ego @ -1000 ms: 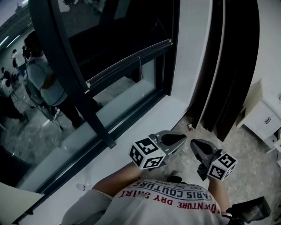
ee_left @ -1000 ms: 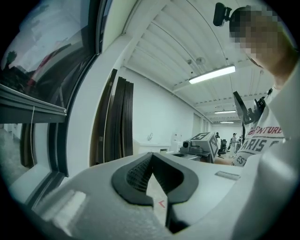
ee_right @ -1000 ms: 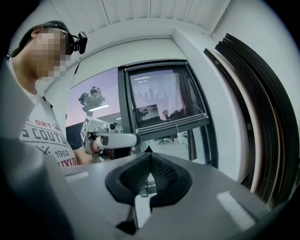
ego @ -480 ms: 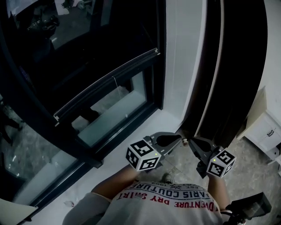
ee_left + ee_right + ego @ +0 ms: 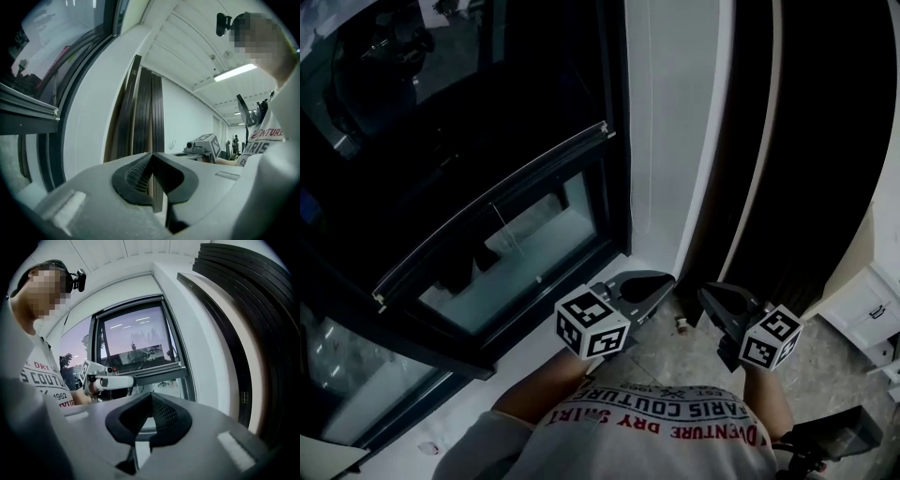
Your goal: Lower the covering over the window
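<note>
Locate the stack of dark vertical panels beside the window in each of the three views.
Head view: the dark panels fill the right side, running from the top down to the floor.
Left gripper view: the dark panels stand upright at centre.
Right gripper view: the dark panels curve down the right edge.
Shared landmark: the white wall strip next to them, which also shows in the left gripper view and the right gripper view.

left hand-held gripper | right hand-held gripper | side by side, near window corner | jaws together
</note>
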A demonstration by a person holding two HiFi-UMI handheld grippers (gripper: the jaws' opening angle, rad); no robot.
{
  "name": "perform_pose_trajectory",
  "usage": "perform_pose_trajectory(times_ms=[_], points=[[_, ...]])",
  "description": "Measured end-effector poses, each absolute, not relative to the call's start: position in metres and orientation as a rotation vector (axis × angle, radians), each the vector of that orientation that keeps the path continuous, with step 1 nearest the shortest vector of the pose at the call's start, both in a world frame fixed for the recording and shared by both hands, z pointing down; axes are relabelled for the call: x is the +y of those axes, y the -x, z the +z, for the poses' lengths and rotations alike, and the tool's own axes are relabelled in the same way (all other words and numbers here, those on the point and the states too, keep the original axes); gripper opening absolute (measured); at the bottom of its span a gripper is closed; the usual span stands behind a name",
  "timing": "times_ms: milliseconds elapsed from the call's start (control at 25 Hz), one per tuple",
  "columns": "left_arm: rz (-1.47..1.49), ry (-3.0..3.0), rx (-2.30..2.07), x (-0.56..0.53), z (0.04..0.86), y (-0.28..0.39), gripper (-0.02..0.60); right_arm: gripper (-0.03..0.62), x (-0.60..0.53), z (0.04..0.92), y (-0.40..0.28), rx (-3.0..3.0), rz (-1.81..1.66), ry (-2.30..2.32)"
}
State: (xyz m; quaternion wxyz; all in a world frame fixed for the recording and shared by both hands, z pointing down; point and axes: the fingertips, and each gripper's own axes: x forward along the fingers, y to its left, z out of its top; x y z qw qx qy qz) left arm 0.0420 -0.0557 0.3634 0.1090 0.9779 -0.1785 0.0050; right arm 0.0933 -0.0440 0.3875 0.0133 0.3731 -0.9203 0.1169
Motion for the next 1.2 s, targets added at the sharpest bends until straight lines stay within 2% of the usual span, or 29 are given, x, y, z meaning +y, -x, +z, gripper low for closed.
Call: perform_pose_trajectory(times_ms=[680,1200], points=[[-0.017,-2.879,-0.618,-0.155,0.374,-0.031,0.002,0.005,-0.122,0.412,-0.096,-2.876,0.412,-1.093],[0.015,-2.885,-0.715,-0.272,0.373,0.001,0.003,0.005,-0.25,0.389,-0.052,-2.888,0.318,-1.088]])
